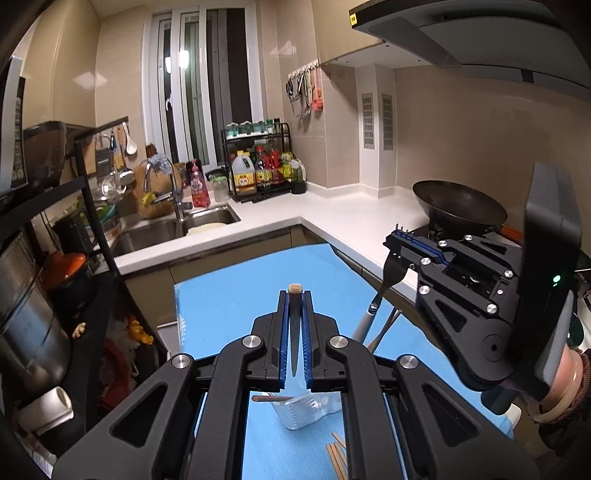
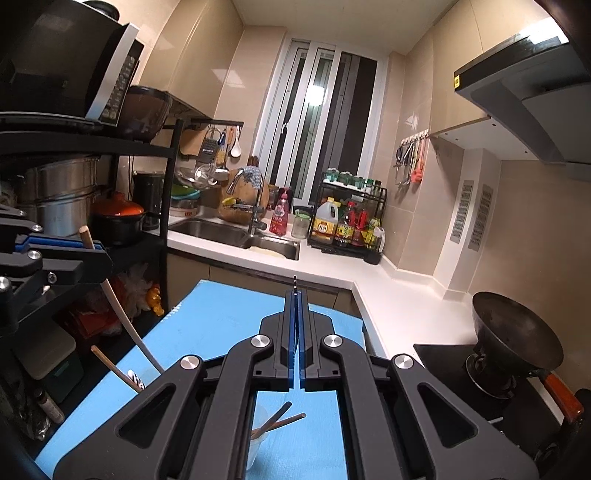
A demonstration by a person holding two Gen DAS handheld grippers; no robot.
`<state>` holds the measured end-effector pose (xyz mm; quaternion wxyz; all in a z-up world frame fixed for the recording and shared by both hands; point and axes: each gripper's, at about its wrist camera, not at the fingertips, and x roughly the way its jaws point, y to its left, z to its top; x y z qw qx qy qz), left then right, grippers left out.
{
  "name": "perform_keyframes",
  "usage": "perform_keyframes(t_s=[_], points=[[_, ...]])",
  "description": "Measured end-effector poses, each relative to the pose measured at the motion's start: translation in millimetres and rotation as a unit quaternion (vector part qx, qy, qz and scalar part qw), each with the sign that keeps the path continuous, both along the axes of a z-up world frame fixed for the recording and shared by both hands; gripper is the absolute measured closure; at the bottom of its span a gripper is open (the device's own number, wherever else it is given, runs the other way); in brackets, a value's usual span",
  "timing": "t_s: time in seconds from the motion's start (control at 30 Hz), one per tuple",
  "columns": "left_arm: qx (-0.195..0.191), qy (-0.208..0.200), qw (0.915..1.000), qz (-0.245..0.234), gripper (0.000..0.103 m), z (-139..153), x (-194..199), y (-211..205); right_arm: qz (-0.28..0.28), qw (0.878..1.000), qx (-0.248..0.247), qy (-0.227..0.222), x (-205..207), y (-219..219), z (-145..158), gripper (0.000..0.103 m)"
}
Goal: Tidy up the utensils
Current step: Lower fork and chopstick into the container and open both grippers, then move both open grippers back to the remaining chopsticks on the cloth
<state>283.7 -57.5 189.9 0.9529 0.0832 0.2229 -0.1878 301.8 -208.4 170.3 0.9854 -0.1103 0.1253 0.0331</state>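
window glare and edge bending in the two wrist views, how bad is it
Left wrist view: a lamp glare spot sits on the dark window, the range hood curves with the fisheye, and the corners go black. Right wrist view: a brighter glare patch on the window, and the microwave bows along the left edge.

Blue mat (image 1: 229, 295); black wok (image 1: 460, 205); white counter (image 1: 332, 214); orange pot lid (image 2: 118, 206).

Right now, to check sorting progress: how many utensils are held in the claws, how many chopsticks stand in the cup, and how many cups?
Held utensils: 2 (wooden-tipped utensil, fork)
Chopsticks in the clear cup: 2
Cups: 1
Total: 5
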Motion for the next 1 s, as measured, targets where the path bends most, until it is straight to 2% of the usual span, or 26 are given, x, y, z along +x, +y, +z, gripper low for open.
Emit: perform_keyframes(t_s=[0.13,0.37,0.43,0.47,0.5,0.53,0.57,0.63,0.83,1.0], points=[[0.01,0.01,0.9999,0.001,0.097,-11,7,-2,-0.003,1.0,-0.002,0.017,9,-1,-14,0.102],[0.005,0.056,0.9983,0.014,0.097,-44,27,4,0.003,0.999,-0.014,0.045,14,4,-42,0.101],[0.007,0.061,0.9977,0.029,0.091,-53,30,9,0.003,0.998,-0.015,0.054,14,4,-48,0.098],[0.008,0.06,0.9975,0.038,0.063,-54,30,11,0.0,0.998,-0.018,0.057,14,5,-52,0.095],[0.009,0.056,0.9966,0.061,0.026,-56,30,15,-0.004,0.998,-0.021,0.058,13,4,-54,0.081],[0.004,0.045,0.9958,0.08,0.016,-56,28,20,-0.005,0.998,-0.018,0.058,12,4,-54,0.061],[-0.008,0.031,0.9949,0.096,0.012,-55,24,26,-0.005,0.998,-0.011,0.055,9,2,-55,0.053],[-0.02,0.039,0.9943,0.097,0.011,-54,24,32,-0.004,0.999,-0.006,0.051,5,0,-56,0.046],[-0.021,0.049,0.9927,0.108,0.011,-61,15,35,-0.01,0.999,0.022,0.045,-15,-7,-50,0.028],[-0.027,0.045,0.9933,0.103,0.011,-67,-8,33,-0.007,0.997,0.062,0.053,-47,-14,-50,0.02]])
